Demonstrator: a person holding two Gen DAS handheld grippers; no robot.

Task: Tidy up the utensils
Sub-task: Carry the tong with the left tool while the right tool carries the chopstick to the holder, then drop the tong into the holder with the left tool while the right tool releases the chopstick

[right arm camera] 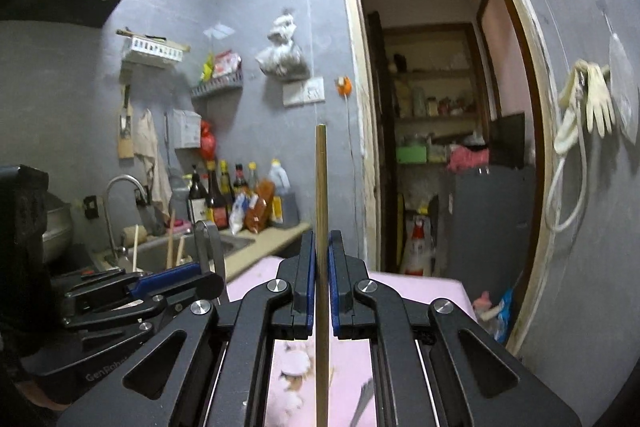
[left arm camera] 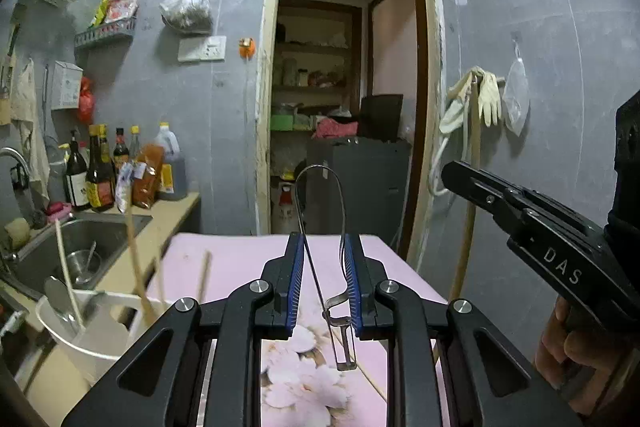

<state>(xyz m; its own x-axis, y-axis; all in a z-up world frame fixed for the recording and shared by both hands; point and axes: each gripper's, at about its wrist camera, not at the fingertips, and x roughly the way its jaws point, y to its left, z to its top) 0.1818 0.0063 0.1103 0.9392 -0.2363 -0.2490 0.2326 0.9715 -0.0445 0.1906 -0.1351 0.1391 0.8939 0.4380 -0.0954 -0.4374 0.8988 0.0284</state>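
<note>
Down and to the left of the left gripper (left arm camera: 325, 281), clamped on a thin bent-wire steel peeler (left arm camera: 320, 223) looping up past its fingertips: the white plastic utensil holder (left arm camera: 86, 341) bristling with wooden sticks. Nearer it than the right gripper (right arm camera: 321, 285), pinched tight on a slim upright wooden chopstick (right arm camera: 321, 211), long axis running up between the blue ribbed pads (right arm camera: 334, 291).

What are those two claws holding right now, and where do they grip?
The left gripper clamps a wire-handled metal peeler across its looped handle, blade end hanging toward the camera. The right gripper pinches a single wooden chopstick around its middle, standing upright.
</note>
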